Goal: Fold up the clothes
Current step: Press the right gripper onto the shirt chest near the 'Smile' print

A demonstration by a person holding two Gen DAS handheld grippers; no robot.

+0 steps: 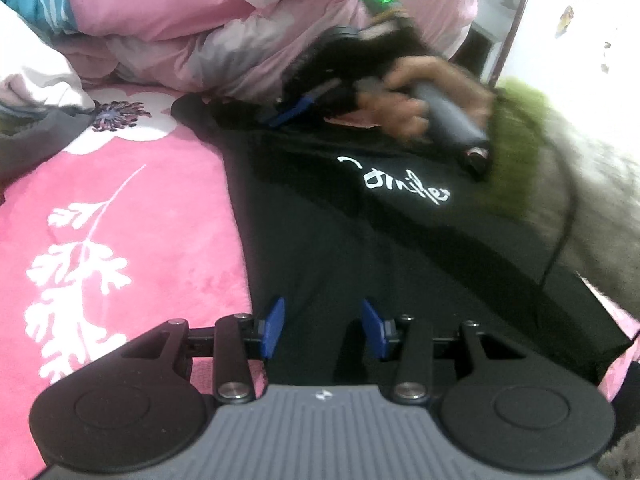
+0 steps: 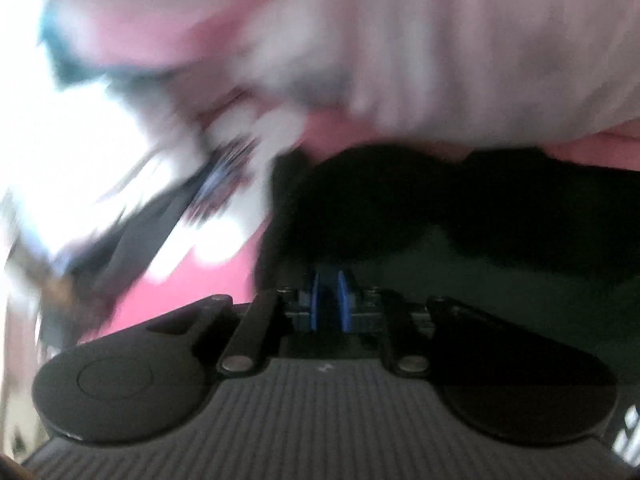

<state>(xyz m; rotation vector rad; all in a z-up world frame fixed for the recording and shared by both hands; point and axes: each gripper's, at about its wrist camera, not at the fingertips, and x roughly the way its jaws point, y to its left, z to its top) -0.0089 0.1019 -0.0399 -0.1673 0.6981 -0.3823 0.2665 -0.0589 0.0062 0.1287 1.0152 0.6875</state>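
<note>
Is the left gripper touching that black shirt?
Cannot tell. In the left wrist view the open left gripper sits over the black shirt, but neither contact nor a gap shows plainly.

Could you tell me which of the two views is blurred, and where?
Right wrist view: heavy motion smear over the bedding, with the black garment only a dark mass; the right claw itself stays fairly sharp. Left wrist view: mostly clear, lettering on the garment readable, blur limited to the hand holding the other claw; fisheye bending at the edges.
</note>
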